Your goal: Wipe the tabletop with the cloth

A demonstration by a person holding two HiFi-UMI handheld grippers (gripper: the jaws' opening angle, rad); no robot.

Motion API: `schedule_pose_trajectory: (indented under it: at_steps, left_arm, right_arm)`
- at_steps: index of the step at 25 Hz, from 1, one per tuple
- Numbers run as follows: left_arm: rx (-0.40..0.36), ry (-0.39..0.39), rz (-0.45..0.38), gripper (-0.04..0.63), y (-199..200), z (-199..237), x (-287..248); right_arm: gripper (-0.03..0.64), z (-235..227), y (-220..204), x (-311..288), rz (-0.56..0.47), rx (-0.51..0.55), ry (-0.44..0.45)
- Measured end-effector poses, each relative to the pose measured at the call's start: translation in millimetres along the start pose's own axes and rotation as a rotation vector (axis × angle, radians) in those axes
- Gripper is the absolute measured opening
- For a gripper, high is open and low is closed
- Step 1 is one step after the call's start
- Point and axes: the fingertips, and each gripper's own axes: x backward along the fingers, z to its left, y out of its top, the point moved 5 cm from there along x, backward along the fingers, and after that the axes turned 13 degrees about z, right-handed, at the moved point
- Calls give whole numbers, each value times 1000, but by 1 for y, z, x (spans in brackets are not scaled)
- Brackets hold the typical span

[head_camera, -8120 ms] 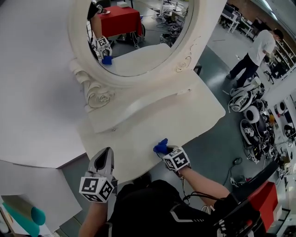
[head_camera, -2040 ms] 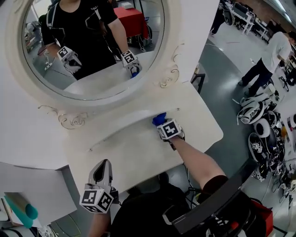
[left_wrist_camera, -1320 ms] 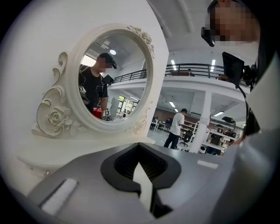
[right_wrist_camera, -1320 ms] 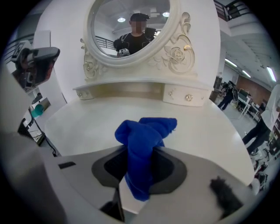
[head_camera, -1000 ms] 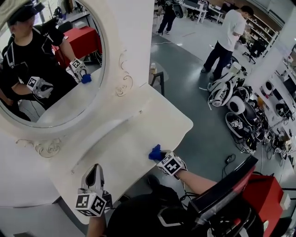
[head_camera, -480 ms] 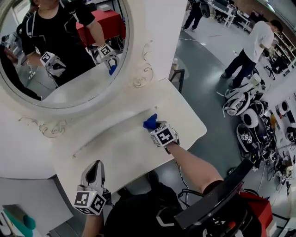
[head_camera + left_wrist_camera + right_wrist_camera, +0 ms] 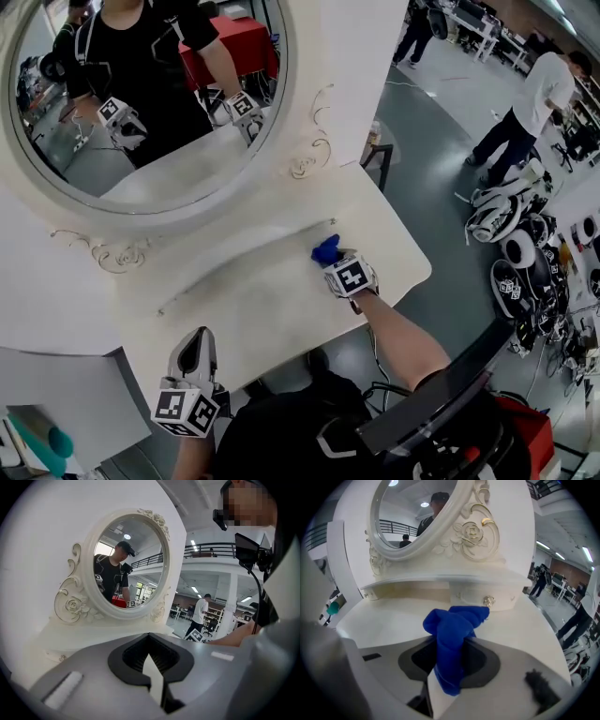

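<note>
Tabletop: cream-white dressing-table top with a rounded front edge; a raised shelf runs along its back.
Mirror: oval mirror in a carved cream frame, upright on the shelf; it reflects the person and both grippers.
Right arm: bare forearm stretched forward over the front edge, on the right half of the tabletop.
Right gripper: points at the shelf; jaws clamped on the cloth.
Left gripper: held over the near left edge of the tabletop, well apart from the right gripper, aimed at the mirror; jaws together, nothing between them.
Cloth: small royal-blue fabric cloth, pinched at its lower end between the right jaws. The rest is bunched into a soft, folded knot that stands out past the jaw tips. It lies just in front of the shelf, near a small metal knob. Contact with the surface cannot be confirmed.
</note>
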Motion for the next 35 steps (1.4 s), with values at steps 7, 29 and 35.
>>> schedule_pose_trajectory:
  at_steps: [7, 29, 35]
  left_arm:
    - [-55, -124, 3, 8, 8, -22, -19]
    - [-58, -93, 15, 8, 0, -45, -27]
    - [-8, 10, 30, 8, -14, -32, -11]
  right_arm:
    - [129, 12, -87, 45, 31, -84, 11]
    - [130, -36, -19, 39, -67, -69, -21]
    - [130, -63, 22, 0, -24, -67, -42]
